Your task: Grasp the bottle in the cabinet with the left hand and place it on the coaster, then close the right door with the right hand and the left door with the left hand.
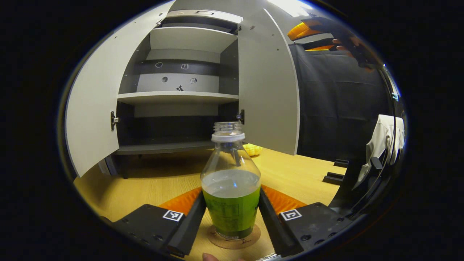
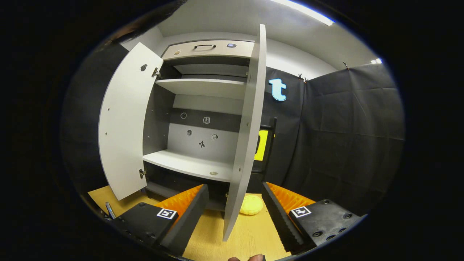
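Left gripper view: at lower centre, the left tool (image 1: 232,214) clamps the bottle (image 1: 231,188), standing on the coaster (image 1: 235,240) on the surface (image 1: 145,181); placing looks nearly done, release next. Right gripper view: the right tool (image 2: 235,210) gapes, empty, before the right door (image 2: 246,137) at centre, which likely needs pushing shut.

- The bottle (image 1: 231,188) carries a green label with print too small and blurred to read.
- Square black-and-white coded markers sit on the left gripper (image 1: 232,224) and the right gripper (image 2: 235,214), no letters on them.
- Small stickers on the cabinet back panel (image 2: 203,139) look like pictograms, possibly without words.
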`<state>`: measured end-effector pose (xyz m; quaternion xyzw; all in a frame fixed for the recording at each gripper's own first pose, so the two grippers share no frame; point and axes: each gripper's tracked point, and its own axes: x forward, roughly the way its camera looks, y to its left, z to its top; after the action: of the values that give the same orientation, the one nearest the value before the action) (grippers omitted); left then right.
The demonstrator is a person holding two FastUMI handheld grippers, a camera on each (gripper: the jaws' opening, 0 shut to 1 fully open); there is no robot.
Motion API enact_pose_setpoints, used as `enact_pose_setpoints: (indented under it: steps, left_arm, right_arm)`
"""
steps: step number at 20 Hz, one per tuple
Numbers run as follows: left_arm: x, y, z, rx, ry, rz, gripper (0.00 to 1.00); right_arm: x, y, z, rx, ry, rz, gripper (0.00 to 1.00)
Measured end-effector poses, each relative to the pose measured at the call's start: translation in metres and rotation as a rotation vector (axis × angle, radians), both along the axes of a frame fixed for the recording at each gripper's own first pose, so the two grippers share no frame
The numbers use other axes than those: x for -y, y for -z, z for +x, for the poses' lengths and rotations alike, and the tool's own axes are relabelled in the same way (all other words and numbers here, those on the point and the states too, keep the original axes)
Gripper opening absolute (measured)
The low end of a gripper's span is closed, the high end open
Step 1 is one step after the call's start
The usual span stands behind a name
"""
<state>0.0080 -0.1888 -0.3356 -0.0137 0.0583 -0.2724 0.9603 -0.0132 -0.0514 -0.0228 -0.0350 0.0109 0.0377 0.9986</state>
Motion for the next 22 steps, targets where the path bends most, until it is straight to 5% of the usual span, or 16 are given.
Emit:
enact_pose_setpoints:
  steps: [3,13,22]
  left_arm:
    - [-0.003,0.004,-0.005,-0.031,0.005,-0.006,0.97]
    - [-0.045,-0.016,-0.044,-0.086,-0.037,0.027,0.97]
    - [-0.146,-0.189,-0.047,0.024,-0.382,-0.073,0.96]
  right_arm:
    - [-0.002,0.002,0.001,-0.008,-0.001,0.004,0.98]
    - [-0.022,0.013,-0.002,-0.053,-0.068,0.134,0.98]
    - [-0.02,-0.005,-0.007,0.009,-0.074,0.121,0.98]
